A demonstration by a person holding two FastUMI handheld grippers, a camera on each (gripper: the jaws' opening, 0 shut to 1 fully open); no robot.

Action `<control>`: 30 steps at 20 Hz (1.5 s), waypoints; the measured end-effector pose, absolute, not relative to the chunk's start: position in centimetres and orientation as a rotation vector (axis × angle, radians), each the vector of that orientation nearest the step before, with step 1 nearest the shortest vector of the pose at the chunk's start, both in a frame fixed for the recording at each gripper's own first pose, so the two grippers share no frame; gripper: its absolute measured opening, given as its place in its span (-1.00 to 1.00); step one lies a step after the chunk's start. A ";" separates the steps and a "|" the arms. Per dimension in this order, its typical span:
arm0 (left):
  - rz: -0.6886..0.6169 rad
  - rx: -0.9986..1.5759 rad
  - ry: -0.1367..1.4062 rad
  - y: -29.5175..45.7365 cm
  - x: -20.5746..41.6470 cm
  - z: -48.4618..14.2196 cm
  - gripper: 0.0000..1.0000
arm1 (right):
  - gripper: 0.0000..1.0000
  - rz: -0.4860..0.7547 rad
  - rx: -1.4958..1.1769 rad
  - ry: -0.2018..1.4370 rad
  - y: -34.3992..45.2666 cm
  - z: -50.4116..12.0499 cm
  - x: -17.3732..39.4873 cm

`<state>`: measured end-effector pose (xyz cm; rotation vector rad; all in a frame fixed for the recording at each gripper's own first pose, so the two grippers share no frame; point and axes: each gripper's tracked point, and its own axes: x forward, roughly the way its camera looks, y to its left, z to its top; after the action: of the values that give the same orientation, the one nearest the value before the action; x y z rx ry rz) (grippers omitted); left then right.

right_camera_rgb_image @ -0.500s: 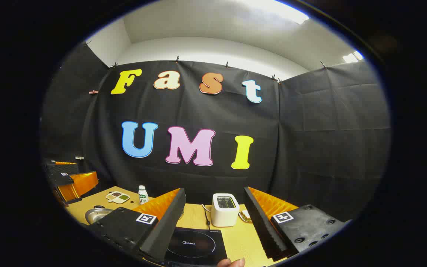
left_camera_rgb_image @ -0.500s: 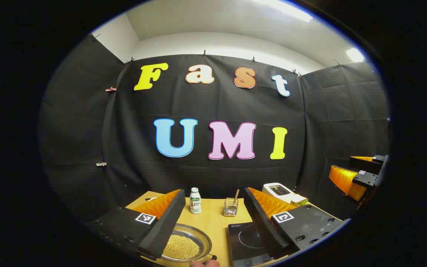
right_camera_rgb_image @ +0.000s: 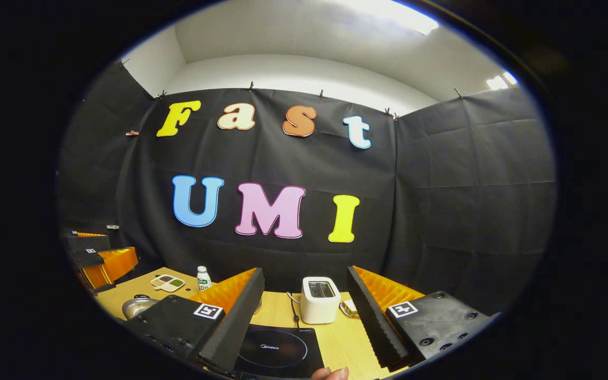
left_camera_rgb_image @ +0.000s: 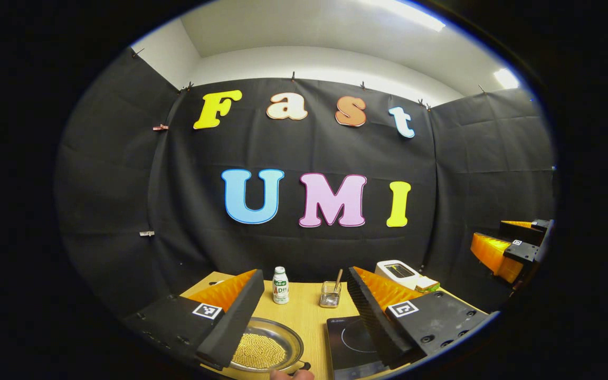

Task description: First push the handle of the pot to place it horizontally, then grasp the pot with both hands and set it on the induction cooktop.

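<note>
1. Wooden counter point(left_camera_rgb_image: 304, 316) is carrying the pot point(left_camera_rgb_image: 267, 348), sitting left of the induction cooktop point(left_camera_rgb_image: 349, 343).
2. Left gripper point(left_camera_rgb_image: 304, 316) is hovering released, jaws wide.
3. Right gripper point(right_camera_rgb_image: 304, 316) is hanging released above the cooktop, toaster point(right_camera_rgb_image: 320, 300) beyond.

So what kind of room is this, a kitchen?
Probably a pretend kitchen set up in a test booth: a wooden table holds an induction cooktop, a toaster and a pot, with black cloth walls all around.
</note>
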<state>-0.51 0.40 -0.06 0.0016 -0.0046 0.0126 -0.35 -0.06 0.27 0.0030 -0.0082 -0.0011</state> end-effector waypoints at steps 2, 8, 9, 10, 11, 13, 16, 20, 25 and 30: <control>0.012 -0.001 -0.006 0.4 -0.5 0.0 0.96 | 0.94 0.002 0.000 -0.009 -0.1 0.3 -0.5; 0.018 -0.001 -0.007 0.6 -0.8 -0.1 0.96 | 0.94 0.004 0.000 -0.010 -0.1 0.3 -0.7; 0.020 -0.002 -0.006 0.6 -0.9 -0.1 0.96 | 0.94 0.004 -0.001 -0.010 -0.1 0.4 -0.8; 0.020 -0.002 -0.007 0.7 -0.9 -0.2 0.96 | 0.94 0.003 -0.003 -0.011 -0.2 0.4 -0.8; 0.019 -0.003 -0.007 0.6 -0.9 -0.1 0.96 | 0.94 0.003 -0.004 -0.011 -0.2 0.4 -0.8; 0.019 -0.004 -0.009 0.7 -1.0 -0.1 0.96 | 0.94 0.003 -0.006 -0.011 -0.2 0.4 -1.0; 0.017 0.002 -0.007 0.6 -1.1 -0.1 0.96 | 0.94 -0.007 -0.005 -0.026 -0.5 0.7 -1.1; 0.002 -0.014 -0.020 0.9 -1.8 0.2 0.28 | 0.94 -0.011 -0.029 -0.087 -0.7 1.9 -1.3; 0.028 0.007 0.051 3.2 -3.2 -1.6 -0.89 | 0.94 0.047 0.040 -0.046 0.2 1.2 -1.6; -0.063 -0.035 0.245 4.6 -4.4 -7.7 -0.89 | 0.95 0.014 0.038 -0.064 -0.9 1.5 -1.7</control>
<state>-4.37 4.56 -7.69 -0.0353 0.2445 -0.0631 -1.70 -0.89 1.49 0.0383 -0.0637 0.0138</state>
